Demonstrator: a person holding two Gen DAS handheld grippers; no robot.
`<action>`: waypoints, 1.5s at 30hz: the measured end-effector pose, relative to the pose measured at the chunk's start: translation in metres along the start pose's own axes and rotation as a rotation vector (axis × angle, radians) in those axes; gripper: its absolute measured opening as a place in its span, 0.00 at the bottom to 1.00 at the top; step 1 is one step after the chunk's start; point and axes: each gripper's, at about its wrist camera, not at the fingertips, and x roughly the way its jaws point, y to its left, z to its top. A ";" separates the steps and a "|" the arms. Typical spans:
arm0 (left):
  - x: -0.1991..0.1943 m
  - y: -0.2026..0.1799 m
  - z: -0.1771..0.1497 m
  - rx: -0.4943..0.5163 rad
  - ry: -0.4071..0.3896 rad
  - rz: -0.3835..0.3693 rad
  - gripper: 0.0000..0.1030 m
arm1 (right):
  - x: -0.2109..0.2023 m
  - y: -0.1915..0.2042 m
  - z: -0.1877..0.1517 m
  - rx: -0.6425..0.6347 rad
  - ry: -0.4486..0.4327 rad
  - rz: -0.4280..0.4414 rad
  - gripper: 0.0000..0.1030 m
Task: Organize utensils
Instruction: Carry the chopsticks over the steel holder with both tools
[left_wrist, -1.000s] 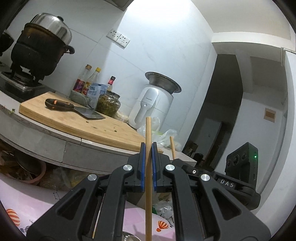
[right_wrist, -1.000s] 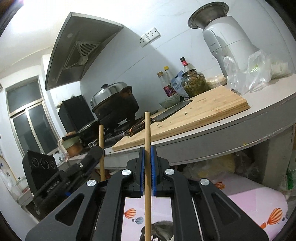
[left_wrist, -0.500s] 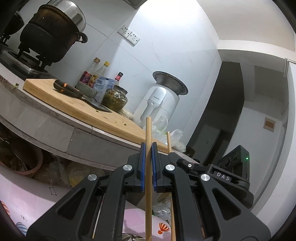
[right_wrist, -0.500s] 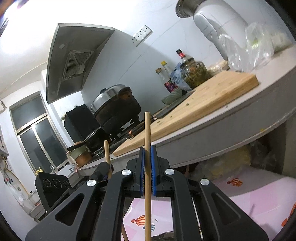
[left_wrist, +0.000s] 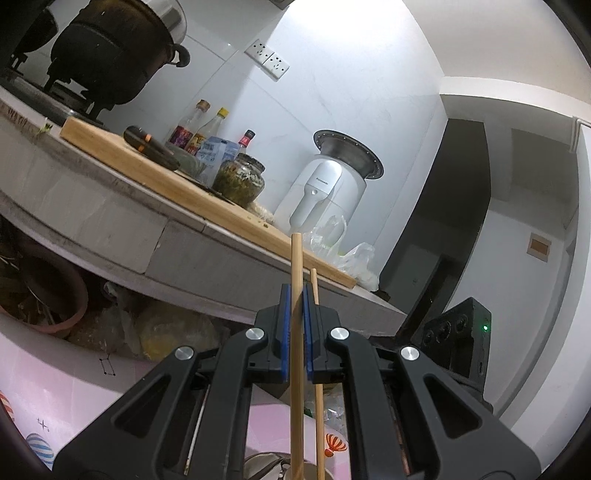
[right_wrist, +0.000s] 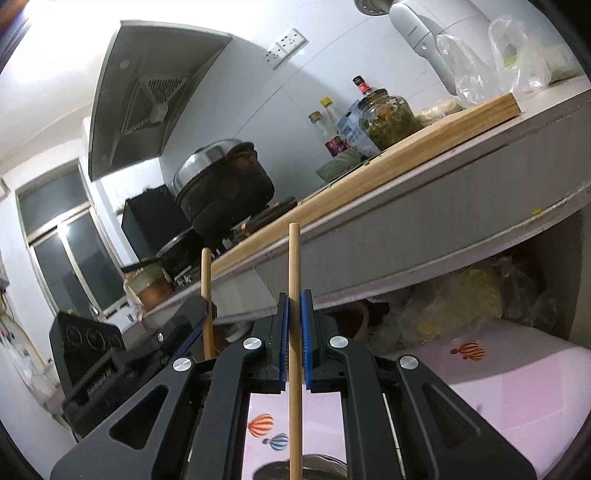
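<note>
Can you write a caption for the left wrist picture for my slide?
Left gripper clamps an upright wooden chopstick below a kitchen counter.

Two wrist fisheye views look up from below the grey stone worktop (left_wrist: 110, 229), sharing its long wooden chopping board (right_wrist: 424, 147).

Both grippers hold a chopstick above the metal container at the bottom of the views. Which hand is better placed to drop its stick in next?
Probably right. The right gripper holds its chopstick upright with the container rim right under it. The left gripper's view shows less of it.
</note>
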 end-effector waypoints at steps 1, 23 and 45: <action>0.000 0.001 -0.001 -0.002 0.002 -0.001 0.05 | 0.000 0.002 -0.003 -0.015 0.003 -0.002 0.07; -0.009 -0.003 -0.005 0.000 -0.001 -0.020 0.05 | -0.010 0.021 -0.048 -0.220 0.077 -0.053 0.07; -0.010 -0.015 0.006 0.003 -0.025 -0.050 0.05 | -0.025 0.021 -0.081 -0.311 0.201 -0.102 0.07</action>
